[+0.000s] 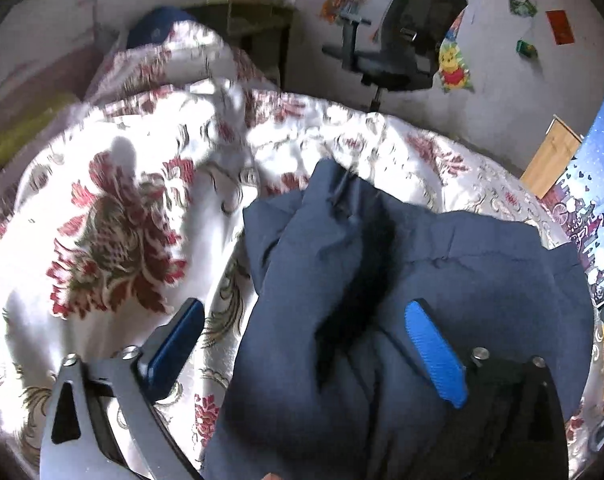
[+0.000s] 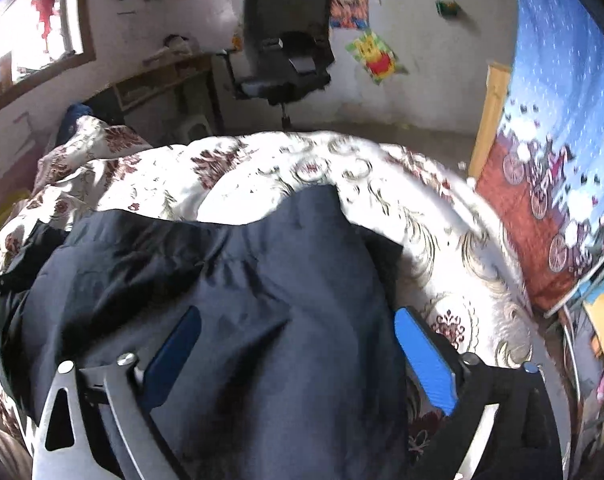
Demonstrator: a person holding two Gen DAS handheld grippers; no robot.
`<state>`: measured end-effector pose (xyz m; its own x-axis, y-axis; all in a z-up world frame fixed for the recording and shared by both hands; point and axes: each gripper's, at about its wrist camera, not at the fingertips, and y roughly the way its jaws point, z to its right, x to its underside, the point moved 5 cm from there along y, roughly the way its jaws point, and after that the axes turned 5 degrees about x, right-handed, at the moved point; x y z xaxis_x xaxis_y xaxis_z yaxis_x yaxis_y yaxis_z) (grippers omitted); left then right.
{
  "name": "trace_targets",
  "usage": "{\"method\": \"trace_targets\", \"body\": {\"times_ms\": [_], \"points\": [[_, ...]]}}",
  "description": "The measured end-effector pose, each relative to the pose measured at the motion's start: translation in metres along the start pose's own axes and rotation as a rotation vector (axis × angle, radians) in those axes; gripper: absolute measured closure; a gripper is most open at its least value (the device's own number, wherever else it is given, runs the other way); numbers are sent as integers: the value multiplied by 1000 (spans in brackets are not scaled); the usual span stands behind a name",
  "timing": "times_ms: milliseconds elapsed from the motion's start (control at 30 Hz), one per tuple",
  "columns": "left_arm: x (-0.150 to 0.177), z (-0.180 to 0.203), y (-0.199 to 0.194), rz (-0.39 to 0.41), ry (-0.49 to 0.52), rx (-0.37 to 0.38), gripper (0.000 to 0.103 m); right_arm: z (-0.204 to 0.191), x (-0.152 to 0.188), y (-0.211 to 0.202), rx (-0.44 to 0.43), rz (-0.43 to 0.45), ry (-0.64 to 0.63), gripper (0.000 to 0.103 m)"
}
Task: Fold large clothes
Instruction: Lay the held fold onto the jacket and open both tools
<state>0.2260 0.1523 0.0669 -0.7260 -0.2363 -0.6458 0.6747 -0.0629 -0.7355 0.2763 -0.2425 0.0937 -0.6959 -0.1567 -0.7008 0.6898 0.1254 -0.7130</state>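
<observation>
Navy garment (image 1: 402, 280) lay bunched on the floral quilt (image 1: 114, 208), toward its near edge. Left gripper (image 1: 318, 344) was spread wide, left finger over the quilt, right finger over the cloth, holding nothing. Right gripper (image 2: 298, 356) was also spread wide above the garment (image 2: 222, 288), fabric between the fingers, not pinched. Office chair (image 2: 286, 40) stood by the far wall.

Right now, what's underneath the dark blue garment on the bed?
The navy garment lies bunched on a white floral bedspread with red flowers, which shows all around it. Whatever sits directly beneath the cloth is covered. Both grippers, left and right, are open above it.
</observation>
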Motion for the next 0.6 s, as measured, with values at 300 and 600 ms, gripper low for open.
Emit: {"method": "trace_targets", "body": {"times_ms": [300,600], "points": [[0,34,-40,120,80,35,2,-19,-4,-37,-16,134,-8,0],[10,64,-91,223,124,66,2,-30,0,-75,-58,189,0,0]]}}
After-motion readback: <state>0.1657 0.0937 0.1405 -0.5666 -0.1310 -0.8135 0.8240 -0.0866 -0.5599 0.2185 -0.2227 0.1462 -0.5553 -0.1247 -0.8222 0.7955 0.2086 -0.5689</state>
